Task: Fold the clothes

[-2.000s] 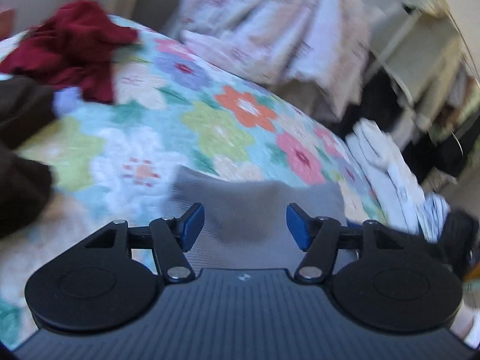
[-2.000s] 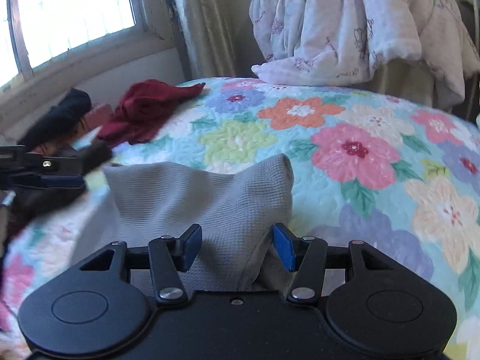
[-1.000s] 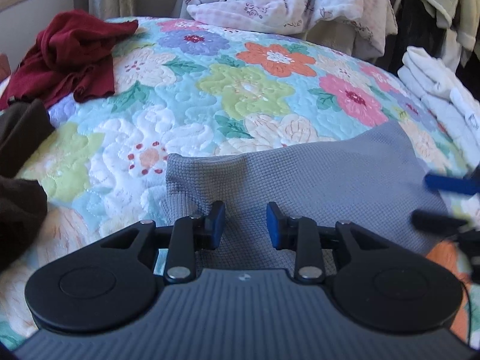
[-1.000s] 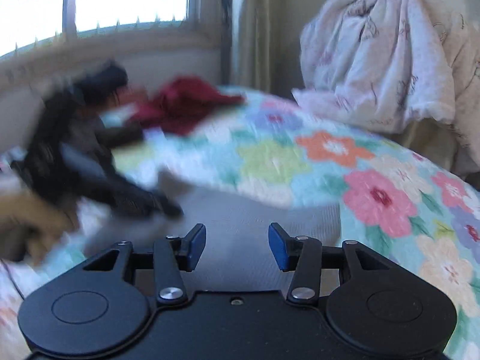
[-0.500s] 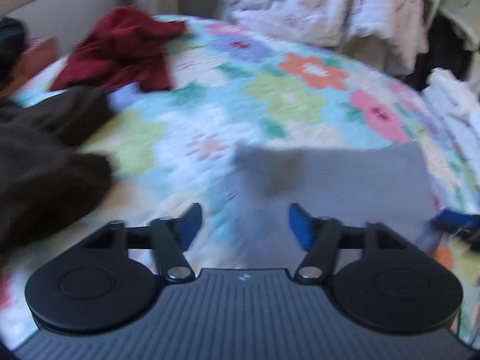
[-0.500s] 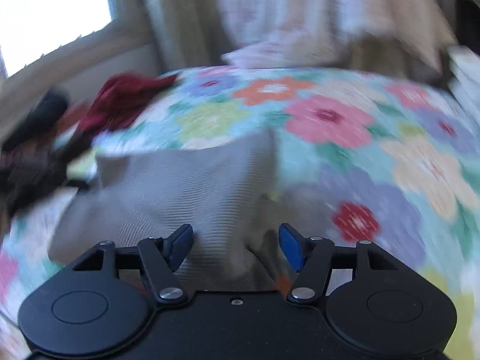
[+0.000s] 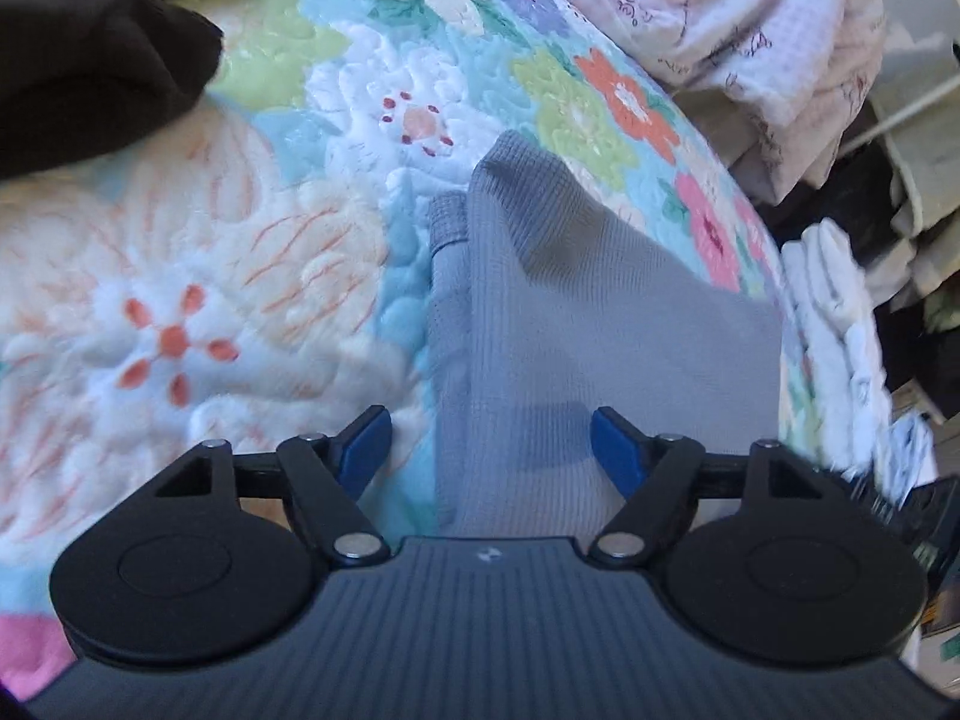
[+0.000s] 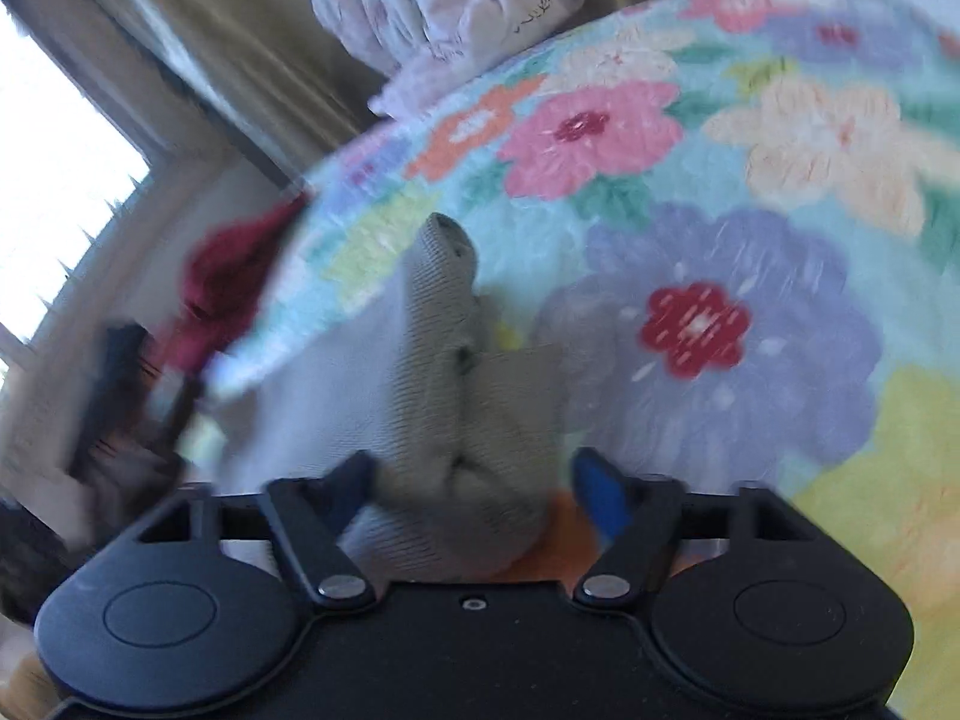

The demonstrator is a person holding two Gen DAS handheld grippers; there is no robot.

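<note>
Both my claws sit low over the bed right now. My left gripper (image 7: 491, 449) has its blue pads spread wide, jaws just been opening, and the grey knit garment (image 7: 576, 324) lies under the gap with neither pad pressing on it. The cloth lies mostly flat on the floral quilt (image 7: 198, 276), with a folded edge along its left side and a corner sticking up at the far end.

My right gripper (image 8: 474, 489) is the same deal, jaws just been opening and standing wide. A bunched-up hump of that same grey garment (image 8: 456, 396) sits between them; the left pad looks like it's brushing the fabric but it's blurry, and the right pad is clear of it.

Farther out on the left there's a dark brown garment (image 7: 90, 42) on the quilt, then a dark red one (image 8: 228, 282) near the far edge. A pale printed blanket (image 7: 738, 18) is heaped behind the bed, and white folded laundry (image 7: 840, 324) sits off to the right.
</note>
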